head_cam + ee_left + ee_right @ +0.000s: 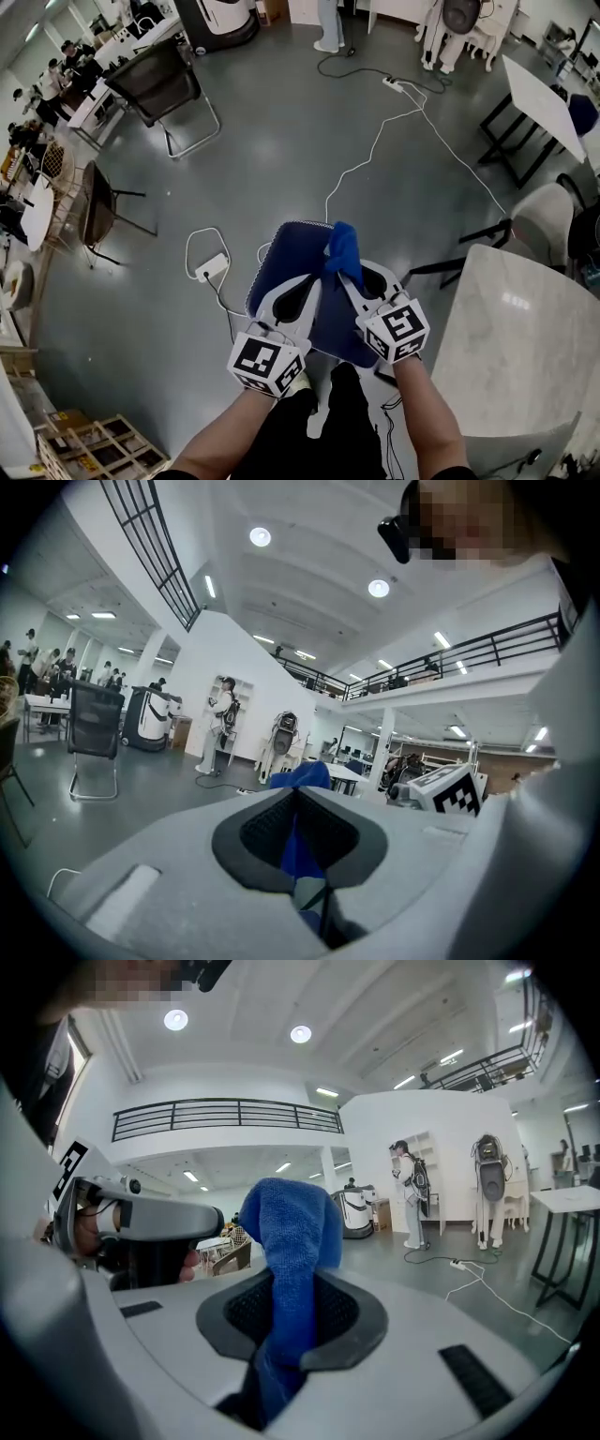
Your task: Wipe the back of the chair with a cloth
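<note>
Head view. My left gripper (302, 289) and right gripper (345, 272) both reach down onto the dark blue padded chair back (286, 253), a rounded slab with a fine woven face, right below me. Each gripper carries a cube of black-and-white square markers near my wrist. A bright blue terry cloth (343, 248) stands bunched at the tip of the right gripper, against the chair back's upper right edge. Around it is a glossy grey floor (281, 141) with a thin white cable (375, 150) looping across and a white power strip (211, 267) near the chair. A pale marble-look table (516, 347) sits to my right, and a black mesh chair on a chrome sled frame (159, 84) stands well apart.

Left gripper view. My jaws are drawn almost together. A narrow strip of dark blue shows between the ribbed black pads (328, 832), which I read as the chair back pinched there. The cloth's rounded top shows just beyond the jaw tips.

Right gripper view. My jaws are clamped on the cloth (286, 1241). Its looped, fuzzy pile fills the gap between the black pads and rises in a folded hump above them.
</note>
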Available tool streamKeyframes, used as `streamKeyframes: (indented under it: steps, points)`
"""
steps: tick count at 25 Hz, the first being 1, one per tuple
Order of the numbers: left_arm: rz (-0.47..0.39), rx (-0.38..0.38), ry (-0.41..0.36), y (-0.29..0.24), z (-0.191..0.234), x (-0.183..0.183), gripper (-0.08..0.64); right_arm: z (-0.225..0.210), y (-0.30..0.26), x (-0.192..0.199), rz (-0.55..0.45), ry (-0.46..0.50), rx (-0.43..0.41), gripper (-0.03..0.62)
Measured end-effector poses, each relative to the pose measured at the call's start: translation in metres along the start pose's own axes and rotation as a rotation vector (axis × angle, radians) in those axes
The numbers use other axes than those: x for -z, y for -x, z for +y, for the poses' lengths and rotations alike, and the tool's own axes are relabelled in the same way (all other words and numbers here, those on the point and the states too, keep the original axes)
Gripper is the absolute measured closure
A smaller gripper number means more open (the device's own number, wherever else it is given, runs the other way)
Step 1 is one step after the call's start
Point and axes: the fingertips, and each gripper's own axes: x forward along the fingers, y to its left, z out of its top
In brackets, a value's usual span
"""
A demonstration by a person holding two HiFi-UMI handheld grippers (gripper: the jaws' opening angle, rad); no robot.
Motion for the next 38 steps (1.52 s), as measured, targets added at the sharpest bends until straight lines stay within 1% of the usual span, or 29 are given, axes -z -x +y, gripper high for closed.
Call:
streamKeyframes:
  steps: [3,8,13,18,21,27,32,38]
  points:
    - [-0.006,0.036,-0.004,0.018,-0.018,-0.022,0.543,0.017,0.023,-0.027,-0.012,0.021,0.016,0.514]
    - [-0.035,0.09,0.025,0.051,-0.042,-0.063,0.543,0.048,0.051,-0.07,-0.018,0.022,0.033,0.513]
    - [-0.064,0.1,-0.002,0.083,-0.057,-0.088,0.543,0.078,0.078,-0.1,-0.046,0.008,0.05,0.514]
    - [-0.091,0.104,-0.025,0.107,-0.063,-0.113,0.543,0.105,0.094,-0.13,-0.077,0.024,0.059,0.514]
    - [-0.112,0.115,-0.03,0.118,-0.071,-0.125,0.543,0.115,0.105,-0.139,-0.091,0.03,0.072,0.516]
    - [-0.13,0.121,-0.056,0.124,-0.073,-0.138,0.543,0.126,0.109,-0.152,-0.106,0.035,0.086,0.522]
    - [-0.138,0.121,-0.059,0.128,-0.069,-0.145,0.543,0.133,0.109,-0.16,-0.111,0.047,0.092,0.522]
    - [-0.145,0.129,-0.062,0.132,-0.07,-0.145,0.543,0.139,0.11,-0.161,-0.111,0.058,0.095,0.522]
